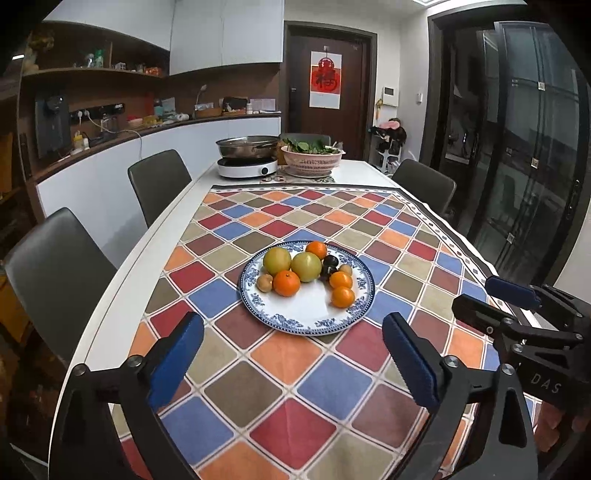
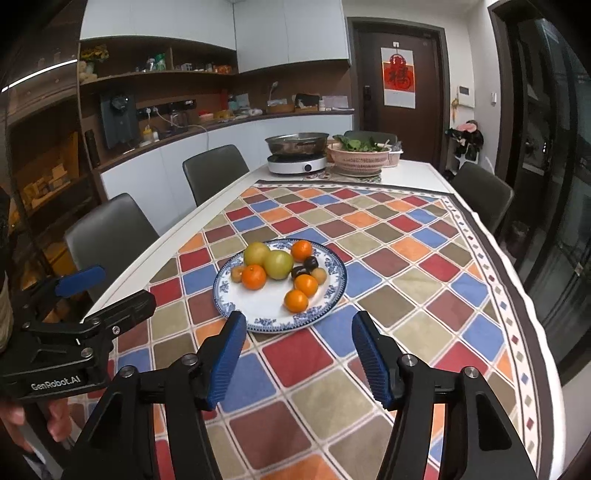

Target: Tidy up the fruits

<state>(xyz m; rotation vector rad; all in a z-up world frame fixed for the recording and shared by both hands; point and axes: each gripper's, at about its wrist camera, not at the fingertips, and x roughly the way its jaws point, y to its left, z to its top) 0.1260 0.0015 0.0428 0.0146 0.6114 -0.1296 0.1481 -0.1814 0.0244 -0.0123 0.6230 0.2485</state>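
- White worktop (image 1: pixel 173 206) under a chequered cloth (image 1: pixel 295 369) — grey chairs (image 1: pixel 159 184) at 9 o'clock.
- Dark door (image 1: pixel 325 92) at 12 o'clock.
- Glass doors (image 1: pixel 535 147) at 3 o'clock — white cabinets (image 1: pixel 225 33) above wooden shelves (image 1: pixel 92 74).

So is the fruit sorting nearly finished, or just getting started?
It looks close to finished. Done: every fruit in view, the oranges, two yellow-green fruits and small dark ones, sits on the blue-rimmed plate. In hand: nothing; the left tool and right tool are both open and empty, short of the plate. Left: no loose fruit lies on the checked cloth, so little or nothing.
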